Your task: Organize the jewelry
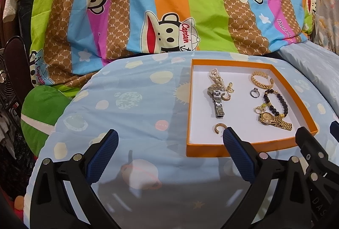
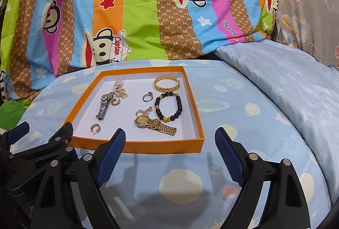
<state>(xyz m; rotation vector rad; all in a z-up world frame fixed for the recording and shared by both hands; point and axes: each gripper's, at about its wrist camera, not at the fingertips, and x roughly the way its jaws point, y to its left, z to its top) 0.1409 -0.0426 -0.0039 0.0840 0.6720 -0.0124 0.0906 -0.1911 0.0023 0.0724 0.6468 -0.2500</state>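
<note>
An orange-rimmed box lid (image 1: 243, 147) (image 2: 137, 147) with a white floor lies on the blue bedsheet. In it lie a silver watch (image 1: 217, 102) (image 2: 103, 107), a gold watch (image 1: 273, 119) (image 2: 154, 124), a black bead bracelet (image 1: 276, 101) (image 2: 168, 106), a gold cuff bangle (image 1: 261, 80) (image 2: 166, 83), a silver ring (image 1: 253, 93) (image 2: 147, 97), a pearl piece (image 1: 216, 78) (image 2: 118, 85) and a gold hoop earring (image 1: 219, 128) (image 2: 95, 128). My left gripper (image 1: 170, 137) is open and empty, just left of the box. My right gripper (image 2: 170, 135) is open and empty at the box's near edge.
A striped cartoon-monkey quilt (image 1: 169, 6) (image 2: 137, 6) is piled behind the box. A pale blue pillow (image 2: 286, 84) lies to the right. A green cushion (image 1: 40, 110) and a dark metal rack (image 1: 12, 72) are at the left.
</note>
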